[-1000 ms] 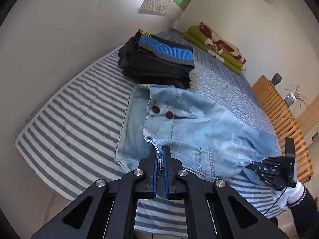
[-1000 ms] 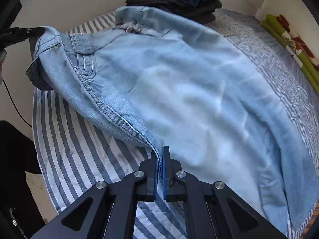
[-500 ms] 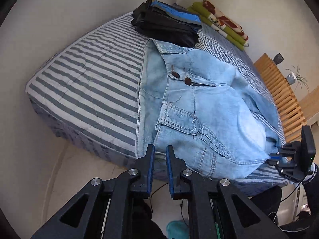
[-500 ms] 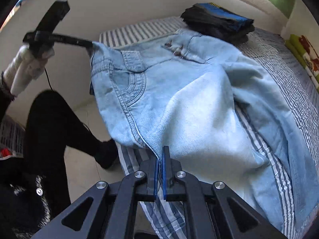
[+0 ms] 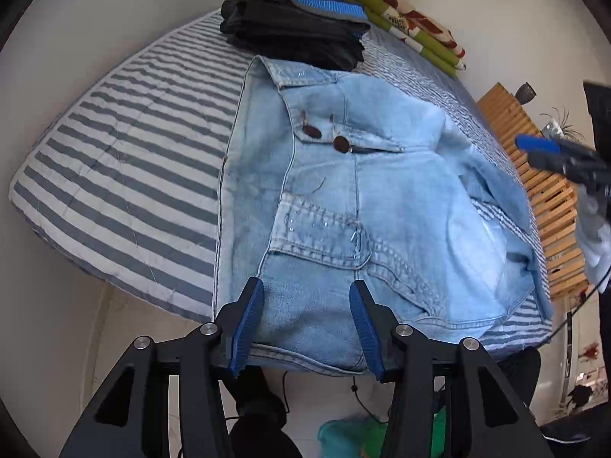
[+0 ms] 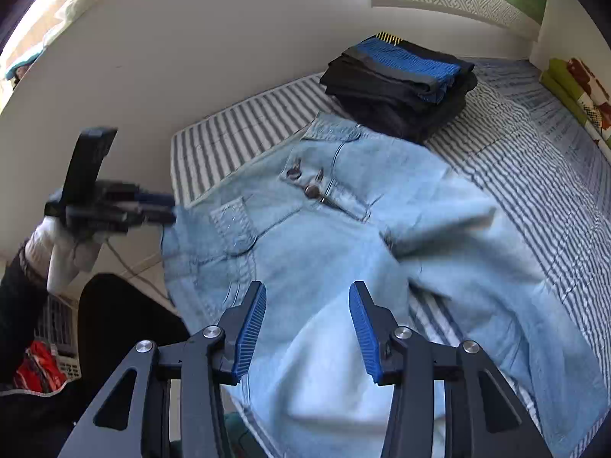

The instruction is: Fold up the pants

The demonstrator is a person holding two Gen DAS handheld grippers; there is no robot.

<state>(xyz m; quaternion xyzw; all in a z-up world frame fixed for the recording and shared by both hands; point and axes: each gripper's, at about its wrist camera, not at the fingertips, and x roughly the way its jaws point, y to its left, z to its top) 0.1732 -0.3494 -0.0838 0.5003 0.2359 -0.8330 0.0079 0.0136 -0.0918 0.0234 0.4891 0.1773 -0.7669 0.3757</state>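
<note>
Jeans (image 5: 343, 198) lie on the striped bed (image 5: 126, 175), near a dark folded pile (image 5: 294, 34). Left claw (image 5: 307, 320) and right claw (image 6: 307, 324) are opening, pads clear of denim.

You've got no lettering to read here: no words, labels, brand marks or numbers show up legibly in either wrist view. The jeans (image 5: 343, 198) carry two dark buttons (image 5: 341, 144), but any stamping on them is too small to make out, and the folded dark stack (image 6: 401, 80) shows only blue stripes.
</note>
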